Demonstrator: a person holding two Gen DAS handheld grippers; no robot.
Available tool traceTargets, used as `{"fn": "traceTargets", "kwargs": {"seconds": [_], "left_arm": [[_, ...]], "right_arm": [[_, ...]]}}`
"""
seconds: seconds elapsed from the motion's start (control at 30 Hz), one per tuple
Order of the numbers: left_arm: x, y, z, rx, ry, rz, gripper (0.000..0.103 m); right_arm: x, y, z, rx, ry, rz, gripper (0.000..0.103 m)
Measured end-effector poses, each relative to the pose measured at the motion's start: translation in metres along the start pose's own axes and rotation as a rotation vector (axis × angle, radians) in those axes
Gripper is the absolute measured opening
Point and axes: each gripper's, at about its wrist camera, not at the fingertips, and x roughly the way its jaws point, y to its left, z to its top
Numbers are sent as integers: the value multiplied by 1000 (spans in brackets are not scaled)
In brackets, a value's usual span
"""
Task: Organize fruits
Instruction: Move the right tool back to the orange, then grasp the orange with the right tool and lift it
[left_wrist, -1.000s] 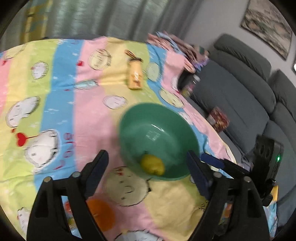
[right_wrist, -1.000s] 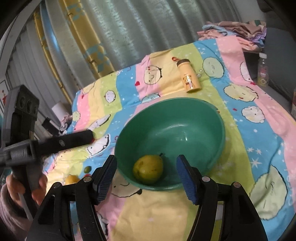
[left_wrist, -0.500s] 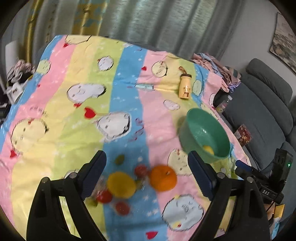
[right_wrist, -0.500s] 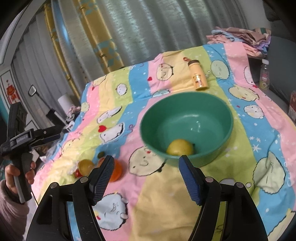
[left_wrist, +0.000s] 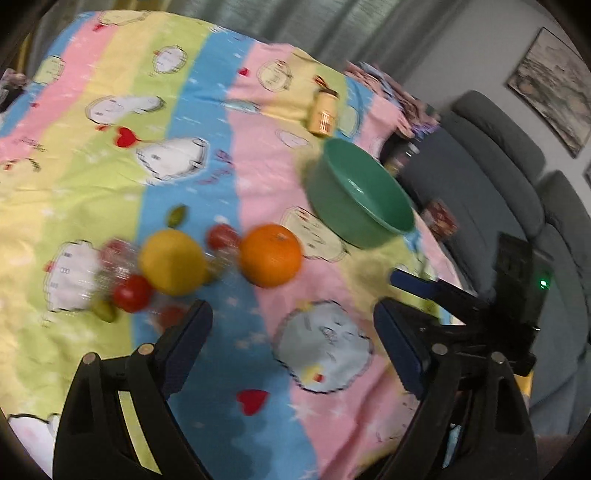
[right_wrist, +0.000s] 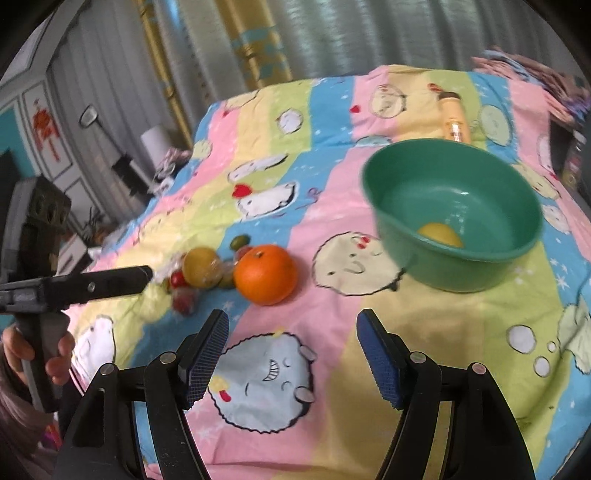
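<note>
A green bowl (right_wrist: 454, 218) holds a yellow pear (right_wrist: 441, 233); it also shows in the left wrist view (left_wrist: 360, 199). An orange (left_wrist: 270, 254) (right_wrist: 265, 273) and a yellow fruit (left_wrist: 173, 260) (right_wrist: 201, 266) lie on the striped cloth with small red tomatoes (left_wrist: 131, 295) and green olives (left_wrist: 177, 216). My left gripper (left_wrist: 291, 339) is open and empty, just short of the orange. My right gripper (right_wrist: 291, 350) is open and empty, near the orange, left of the bowl. The left gripper also appears at the left of the right wrist view (right_wrist: 110, 282).
A yellow bottle (left_wrist: 323, 114) (right_wrist: 456, 118) lies beyond the bowl. A grey sofa (left_wrist: 517, 166) stands right of the table. Folded clothes (right_wrist: 535, 77) lie at the far right corner. Curtains hang behind.
Both grippers have drawn back from the bowl and swung left toward the loose fruit. The pear stays in the bowl. The left gripper has come closer to the orange.
</note>
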Motion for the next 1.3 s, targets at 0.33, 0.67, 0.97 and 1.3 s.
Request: {"fn": "traceTargets", "kwargs": {"seconds": [0.33,0.67,0.97,1.3], "left_arm": [[41,-3,12,-67,56,-80,85],[69,10,28,-112,58,-3,70],[78,19,36,-120,65,31,70],[85,18,40,-85,72,96,59]], "right_arm": [[33,11,3,-88,62,43,72],[73,14,20,-170,129,96,73],[100,16,37,-209,147,102,73],[116,9,36,-153,167,121,67]]}}
